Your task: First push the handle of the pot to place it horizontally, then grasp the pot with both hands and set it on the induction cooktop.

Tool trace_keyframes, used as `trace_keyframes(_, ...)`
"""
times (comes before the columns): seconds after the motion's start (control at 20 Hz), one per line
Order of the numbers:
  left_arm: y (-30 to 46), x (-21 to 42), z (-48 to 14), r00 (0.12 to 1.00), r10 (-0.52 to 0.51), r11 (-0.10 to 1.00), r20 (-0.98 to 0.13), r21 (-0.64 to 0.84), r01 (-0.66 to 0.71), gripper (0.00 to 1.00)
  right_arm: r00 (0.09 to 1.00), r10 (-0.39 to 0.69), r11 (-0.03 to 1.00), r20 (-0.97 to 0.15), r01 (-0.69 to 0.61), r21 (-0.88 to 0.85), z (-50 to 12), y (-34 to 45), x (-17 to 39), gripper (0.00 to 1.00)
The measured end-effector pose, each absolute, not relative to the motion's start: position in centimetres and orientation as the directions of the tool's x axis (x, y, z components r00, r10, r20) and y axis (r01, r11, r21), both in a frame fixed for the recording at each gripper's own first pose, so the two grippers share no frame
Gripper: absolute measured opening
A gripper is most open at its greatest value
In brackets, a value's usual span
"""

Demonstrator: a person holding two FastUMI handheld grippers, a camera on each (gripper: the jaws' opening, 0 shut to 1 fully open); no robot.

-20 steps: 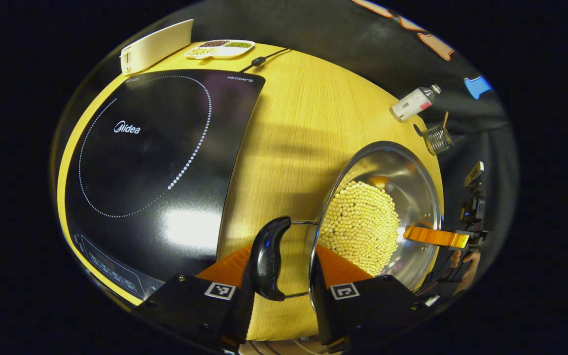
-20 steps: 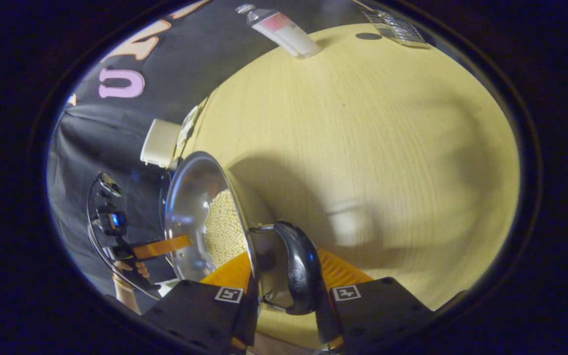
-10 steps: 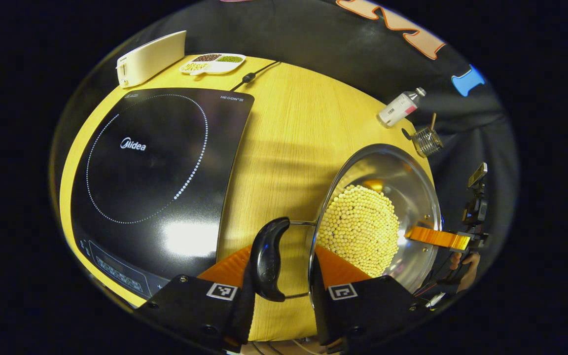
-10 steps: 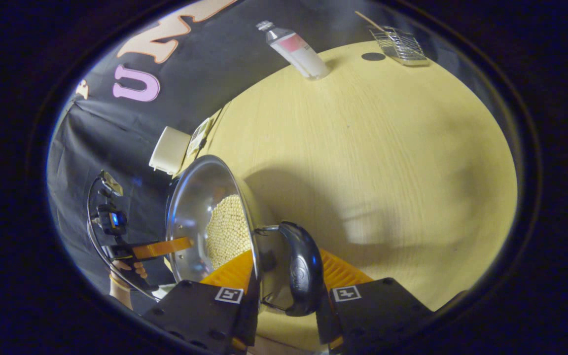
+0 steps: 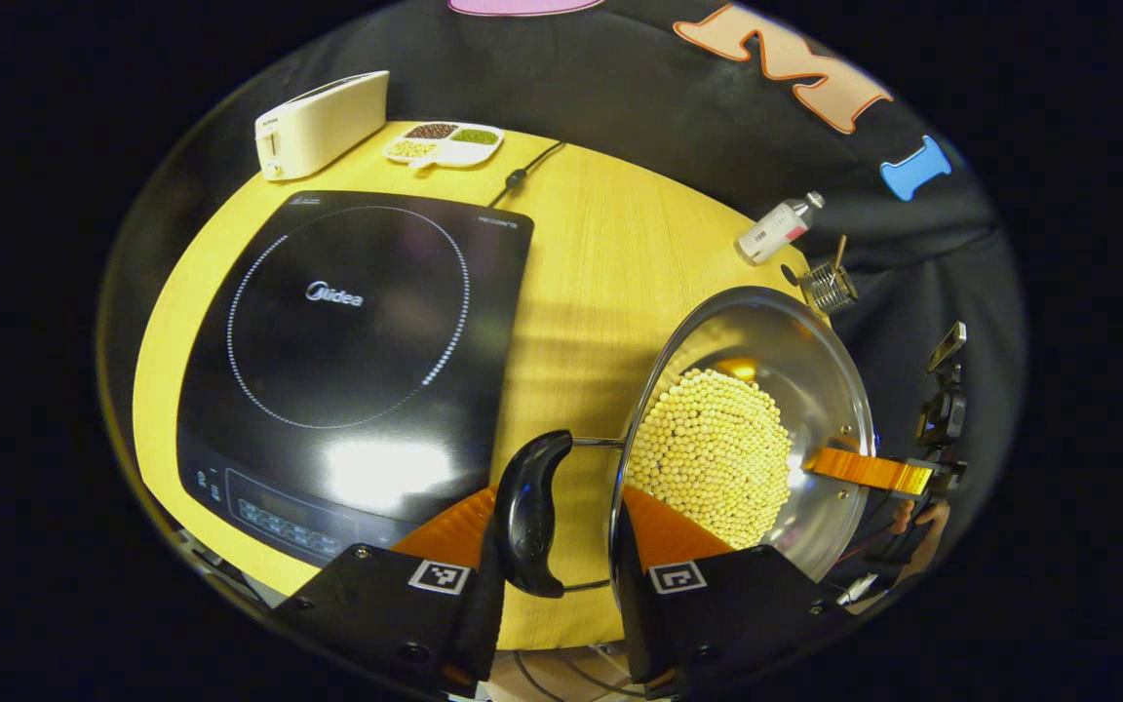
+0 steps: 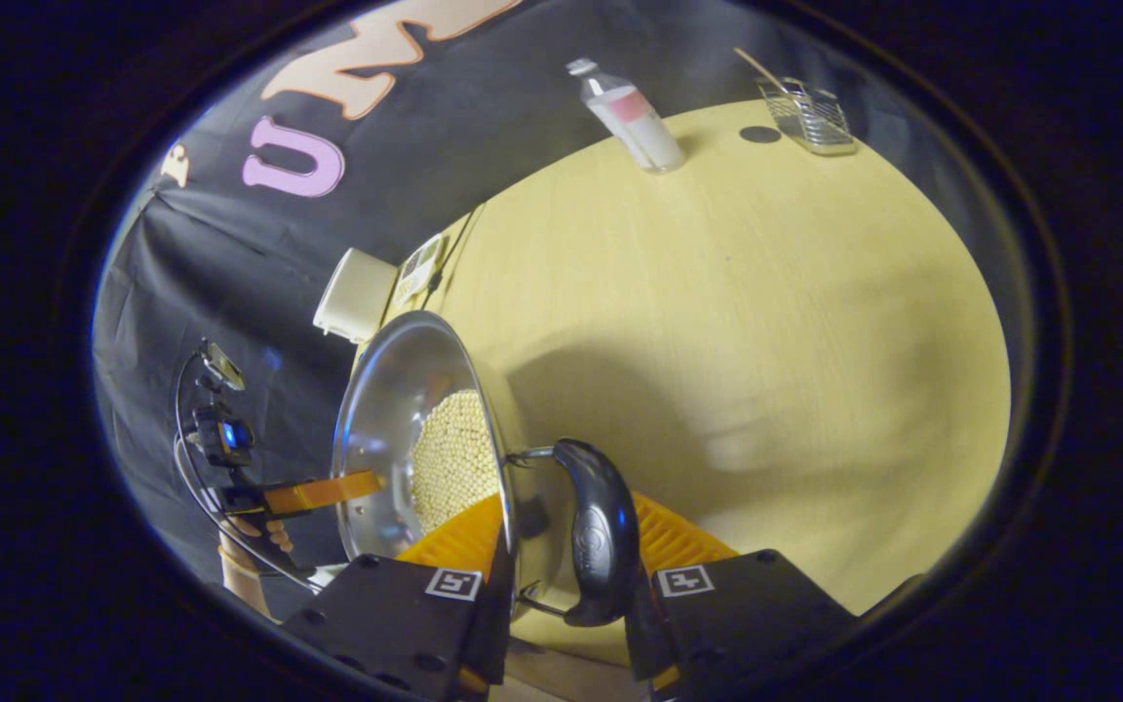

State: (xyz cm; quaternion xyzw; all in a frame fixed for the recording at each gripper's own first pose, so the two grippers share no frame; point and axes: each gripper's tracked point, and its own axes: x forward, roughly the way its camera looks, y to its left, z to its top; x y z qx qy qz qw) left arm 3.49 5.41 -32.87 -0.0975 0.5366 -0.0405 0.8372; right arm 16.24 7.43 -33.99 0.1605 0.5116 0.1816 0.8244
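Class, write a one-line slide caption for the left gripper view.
Left gripper shut on the pot's black handle, bead-filled pot beside the induction cooktop.

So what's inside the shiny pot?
The pot holds lots of small round pale-yellow beads heaped over its bottom. The pot's floor under the heap is covered, so whether anything else lies beneath cannot be seen.
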Motion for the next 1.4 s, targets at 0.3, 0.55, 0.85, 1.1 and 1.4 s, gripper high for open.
trace_keyframes(0.3,12.5,3.3,-29.7,0.463,-0.164,0.978,-0.871,-0.204,-0.036,0.52,0.440,0.479,0.873,-0.760,-0.151,0.463,-32.6,15.1,14.6,0.44)
trace_keyframes(0.55,20.6,4.6,-27.7,0.488,-0.140,0.985,-0.862,-0.171,-0.019,0.52,0.444,0.480,0.870,-0.756,-0.133,0.474,-33.1,23.3,14.0,0.44)
trace_keyframes(0.85,29.1,7.2,-28.5,0.502,-0.126,0.989,-0.856,-0.145,0.001,0.53,0.470,0.454,0.881,-0.757,-0.108,0.461,-35.3,31.2,15.2,0.44)
trace_keyframes(1.1,33.0,9.8,-29.1,0.525,-0.134,0.989,-0.841,-0.144,0.023,0.53,0.503,0.429,0.890,-0.750,-0.094,0.446,-36.2,35.0,17.0,0.51)
trace_keyframes(1.4,34.4,12.9,-30.0,0.541,-0.136,0.991,-0.830,-0.123,0.060,0.52,0.546,0.375,0.908,-0.749,-0.054,0.415,-37.8,36.1,19.7,0.44)
